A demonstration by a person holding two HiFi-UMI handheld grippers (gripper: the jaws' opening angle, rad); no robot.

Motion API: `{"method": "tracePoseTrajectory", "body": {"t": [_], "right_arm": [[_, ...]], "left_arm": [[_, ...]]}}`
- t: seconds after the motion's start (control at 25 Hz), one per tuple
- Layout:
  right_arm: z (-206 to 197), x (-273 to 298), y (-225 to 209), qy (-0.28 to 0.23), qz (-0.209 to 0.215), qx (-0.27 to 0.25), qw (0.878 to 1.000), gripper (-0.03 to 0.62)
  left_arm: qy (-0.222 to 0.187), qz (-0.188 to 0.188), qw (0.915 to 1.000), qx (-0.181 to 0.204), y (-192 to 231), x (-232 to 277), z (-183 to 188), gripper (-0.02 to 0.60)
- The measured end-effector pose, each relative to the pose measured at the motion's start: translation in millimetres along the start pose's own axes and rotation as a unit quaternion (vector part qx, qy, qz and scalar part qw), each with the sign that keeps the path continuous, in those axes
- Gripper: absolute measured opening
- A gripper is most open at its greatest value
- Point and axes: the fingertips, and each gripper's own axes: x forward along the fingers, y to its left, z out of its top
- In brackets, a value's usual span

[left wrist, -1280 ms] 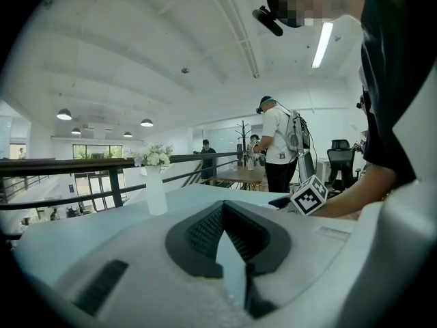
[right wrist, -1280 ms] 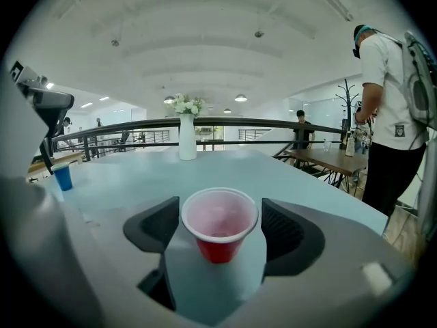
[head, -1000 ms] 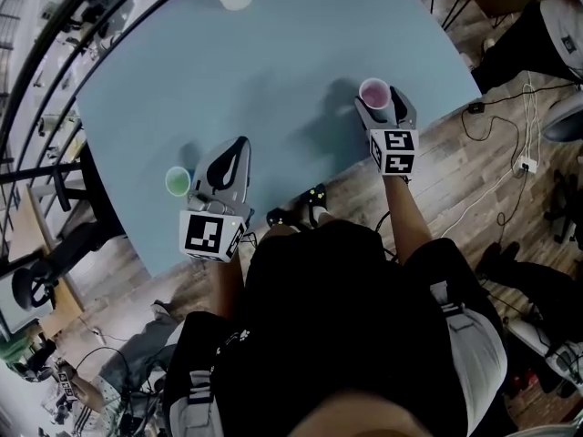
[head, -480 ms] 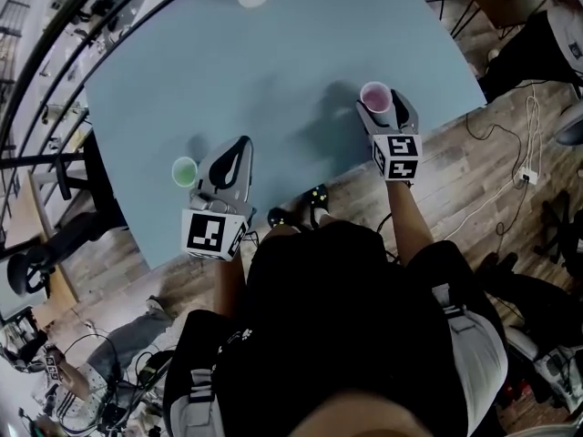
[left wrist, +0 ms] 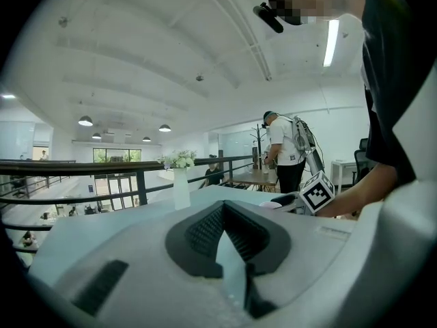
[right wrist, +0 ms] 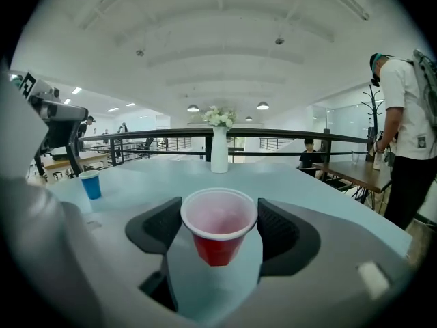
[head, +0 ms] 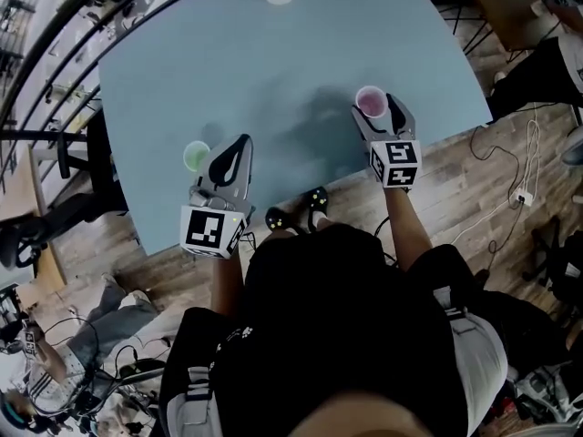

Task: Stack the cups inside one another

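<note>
Right claw (right wrist: 220, 219) grips the red cup (right wrist: 218, 248); left claw (left wrist: 224, 214), clenched empty, should open around the second cup (head: 196, 156) just left of it.

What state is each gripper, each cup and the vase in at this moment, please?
right gripper: shut on the red cup.
red cup: upright, empty, held between the jaws.
left gripper: shut, holding nothing.
blue cup: upright on the table, untouched, not yet stacked.
white vase: upright, holding flowers.
</note>
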Motion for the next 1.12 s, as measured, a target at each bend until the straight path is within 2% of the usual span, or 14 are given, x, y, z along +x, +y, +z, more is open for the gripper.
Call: {"method": "tracePoseTrajectory", "body": {"t": [0.56, 1.12], "right_arm": [[35.3, 12.3, 94.4, -0.018, 0.084, -0.026, 0.996, 0.344], [66.9, 30.7, 190.9, -0.032, 0.181, -0.049, 0.982, 0.344]], "left_arm": [[-0.019, 0.059, 0.9979, -0.017, 39.9, -57.3, -1.0, -0.009], [-0.024, 0.141, 0.9894, -0.026, 80.0, -119.5, -9.6, -0.009]]}}
